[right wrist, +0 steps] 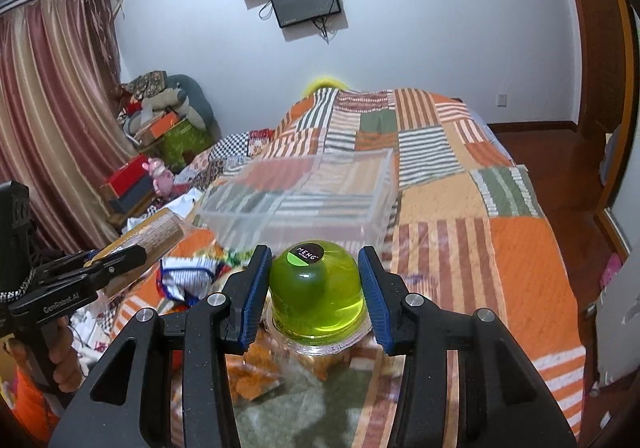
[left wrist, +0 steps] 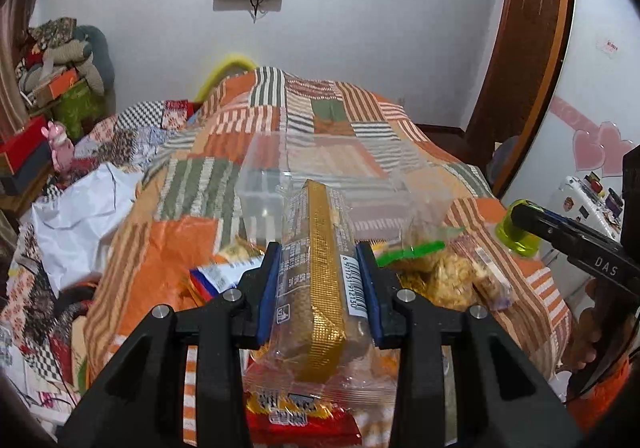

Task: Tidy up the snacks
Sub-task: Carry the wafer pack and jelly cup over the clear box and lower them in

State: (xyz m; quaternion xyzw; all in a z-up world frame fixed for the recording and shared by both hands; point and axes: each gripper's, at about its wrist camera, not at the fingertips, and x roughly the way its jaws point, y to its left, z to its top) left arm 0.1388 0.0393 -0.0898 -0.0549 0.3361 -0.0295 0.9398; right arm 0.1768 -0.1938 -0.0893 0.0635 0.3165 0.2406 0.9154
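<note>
A bed [right wrist: 516,260] under a patchwork quilt carries everything. A clear bin [right wrist: 304,191] sits mid-bed, long axis across the bed, open side up. A heap of loose snack packs [left wrist: 452,276] lies between the bin and the bed's near edge.

The left gripper [left wrist: 318,288] is clamped on a wafer pack [left wrist: 320,248], held above the heap. The pack's long axis runs away from the gripper toward the bin, its far end tilted upward, a gold strip along its top.

The right gripper [right wrist: 316,288] is closed on a green jelly cup [right wrist: 316,288], upside down with its domed base and round black label facing up and its wide rim below. It hangs over the heap, near the bin's near wall.
</note>
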